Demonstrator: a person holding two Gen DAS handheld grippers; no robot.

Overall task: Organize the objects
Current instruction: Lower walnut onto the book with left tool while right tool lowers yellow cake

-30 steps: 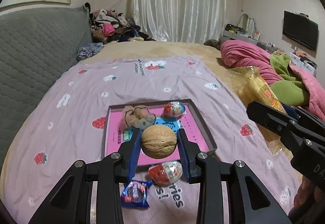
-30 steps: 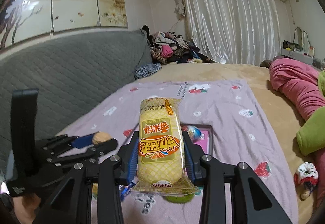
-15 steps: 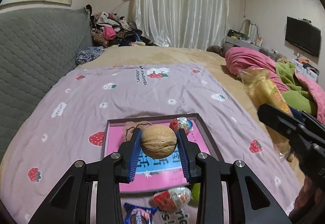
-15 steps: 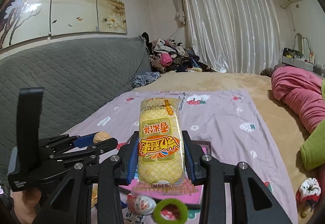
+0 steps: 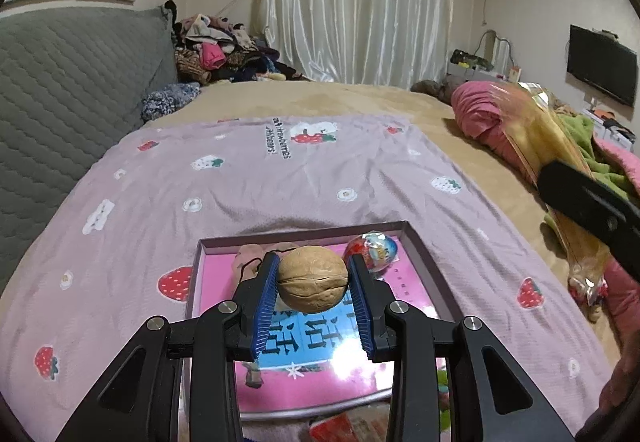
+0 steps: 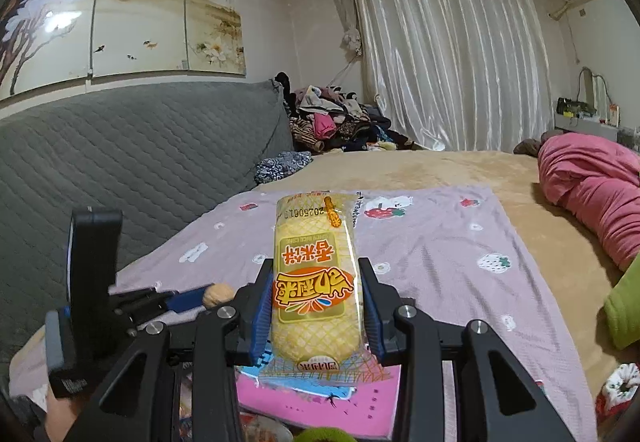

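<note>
Left tongs [image 5: 313,284], lower centre of the left view, clamped on a walnut [image 5: 312,279] across its width, seam running level between the blue pads [image 5: 267,302]. Walnut hangs above the near half of a shallow pink-lined tray [image 5: 424,254]. Judged: hard, light, round shell, likely to roll or squirt out if pinched off-centre; the present hold across the middle looks sound. In the tray behind it, a pale hair tie [image 5: 250,262] at left and a foil egg [image 5: 372,248] at right. Right tongs [image 6: 318,306], lower centre of the right view, closed on a yellow snack pack [image 6: 314,282] standing on end, gripped at its lower half. Judged: light, crackly film, brittle rice cake inside, so squeeze gently and hold by the body, not the crimped ends; film is slippery. Tray sits on a lilac strawberry-print sheet [image 5: 280,177] over a tan bed [image 5: 328,97]: soft, yielding, things may tip or wander. Room: grey quilted headboard [image 6: 120,169] at left, clothes heap [image 6: 336,121] centre back, white curtains [image 6: 448,53], pink quilt [image 6: 588,177] at right.
</note>
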